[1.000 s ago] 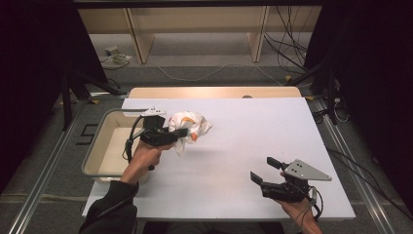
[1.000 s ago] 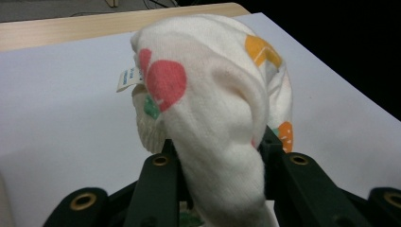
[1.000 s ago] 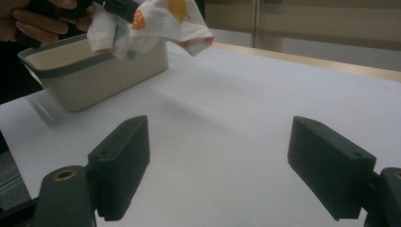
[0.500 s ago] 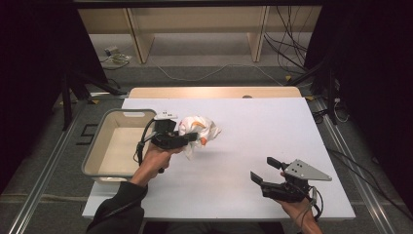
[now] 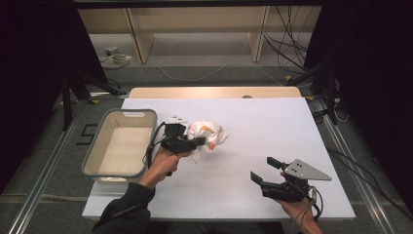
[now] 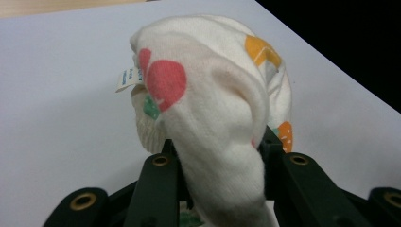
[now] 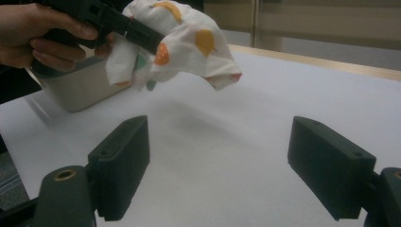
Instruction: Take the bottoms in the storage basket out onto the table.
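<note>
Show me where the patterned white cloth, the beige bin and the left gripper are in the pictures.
patterned white cloth [image 6: 213,94], left gripper view, on its bunched top.
beige bin [image 5: 100,146], high view, on its left wall.
left gripper [image 5: 199,142], high view, at the jaw tips on the cloth.

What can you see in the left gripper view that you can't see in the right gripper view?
The left gripper view alone gives a close look at the small white label and the big red spot on the cloth. The right gripper view alone gives the tub, the hand on the left gripper, and the right gripper with its jaws wide apart. Both share the spotted white cloth pinched in the left gripper's jaws and the white table.
</note>
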### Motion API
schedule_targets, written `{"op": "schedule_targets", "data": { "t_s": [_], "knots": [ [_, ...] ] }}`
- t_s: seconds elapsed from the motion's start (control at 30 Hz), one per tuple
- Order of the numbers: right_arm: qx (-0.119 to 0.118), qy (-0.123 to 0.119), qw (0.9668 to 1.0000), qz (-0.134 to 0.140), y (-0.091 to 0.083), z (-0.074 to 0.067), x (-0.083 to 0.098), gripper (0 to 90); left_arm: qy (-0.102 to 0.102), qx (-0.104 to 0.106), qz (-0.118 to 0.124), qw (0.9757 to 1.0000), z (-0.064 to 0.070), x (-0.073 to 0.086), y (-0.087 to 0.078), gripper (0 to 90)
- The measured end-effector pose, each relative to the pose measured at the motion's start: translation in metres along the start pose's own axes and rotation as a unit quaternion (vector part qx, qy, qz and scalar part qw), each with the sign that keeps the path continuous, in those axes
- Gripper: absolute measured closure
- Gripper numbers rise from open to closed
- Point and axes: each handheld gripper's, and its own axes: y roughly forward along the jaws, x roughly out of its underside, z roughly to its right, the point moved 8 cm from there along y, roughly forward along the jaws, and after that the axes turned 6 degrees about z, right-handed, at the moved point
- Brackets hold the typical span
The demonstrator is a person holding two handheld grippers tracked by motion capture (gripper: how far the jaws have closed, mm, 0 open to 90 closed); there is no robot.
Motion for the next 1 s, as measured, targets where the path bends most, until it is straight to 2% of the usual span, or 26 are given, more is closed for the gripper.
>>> {"op": "schedule_targets", "data": {
  "t_s": [0.37,0.7,0.83,1.0],
  "knots": [
    [0.0,0.001,1.0,0.0,0.0,0.0,0.0,22.4,0.012,0.013,-0.012,0.9998,0.012,0.007,0.014,68.6],
    [-0.002,-0.001,1.0,0.001,0.0,0.0,0.0,22.4,0.016,0.026,-0.016,0.9994,0.024,0.01,0.027,68.6],
    [-0.002,-0.001,1.0,0.001,0.001,0.0,0.0,22.4,0.009,0.035,-0.023,0.9991,0.027,0.014,0.032,68.5],
    [-0.002,-0.001,1.0,0.0,0.0,0.0,0.001,22.4,0.015,0.037,-0.028,0.9988,0.03,0.017,0.037,68.5]
  ]
}}
